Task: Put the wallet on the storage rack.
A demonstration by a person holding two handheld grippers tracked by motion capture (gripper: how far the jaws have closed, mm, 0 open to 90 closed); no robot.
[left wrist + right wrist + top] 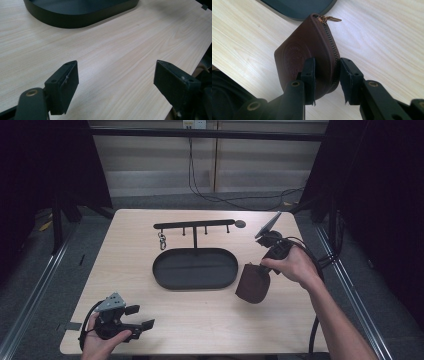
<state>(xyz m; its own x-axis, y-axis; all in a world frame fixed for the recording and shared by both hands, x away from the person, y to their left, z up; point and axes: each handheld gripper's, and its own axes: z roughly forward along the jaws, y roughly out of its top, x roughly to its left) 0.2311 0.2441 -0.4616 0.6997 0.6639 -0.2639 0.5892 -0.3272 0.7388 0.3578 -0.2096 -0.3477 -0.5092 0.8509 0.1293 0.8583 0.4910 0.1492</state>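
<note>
1. We had the right claw (327, 80) pinching a brown zip pouch (308, 50) across its thick edge, one jaw on the stamped face and the other on the zipper side. The pouch stuck straight out ahead of the claw, with the gold zipper pull (329, 18) at the far tip.

2. In the high view the pouch (253, 283) hung off the lower end of the right claw (261, 268), just beside the right end of the dark oval tray (162, 270). We couldn't tell whether its bottom corner was touching the tabletop (215, 320) or floating a bit above it.

3. Our guess was the pouch was headed into that tray, so the thing to get right was lifting enough to clear the rim before swinging across, then lowering flat.

4. The grip looked shallow-ish, near one end of the pouch, so we figured slow wrist moves were best. A quick turn could've let it pivot between the jaws.

5. The left claw (115, 82) sat spread wide and empty over bare wood, with the tray rim (75, 22) well ahead of it. Keeping it parked there seemed fine.

6. The key hook rack (195, 225) stood beyond the tray, worth staying clear of.
</note>
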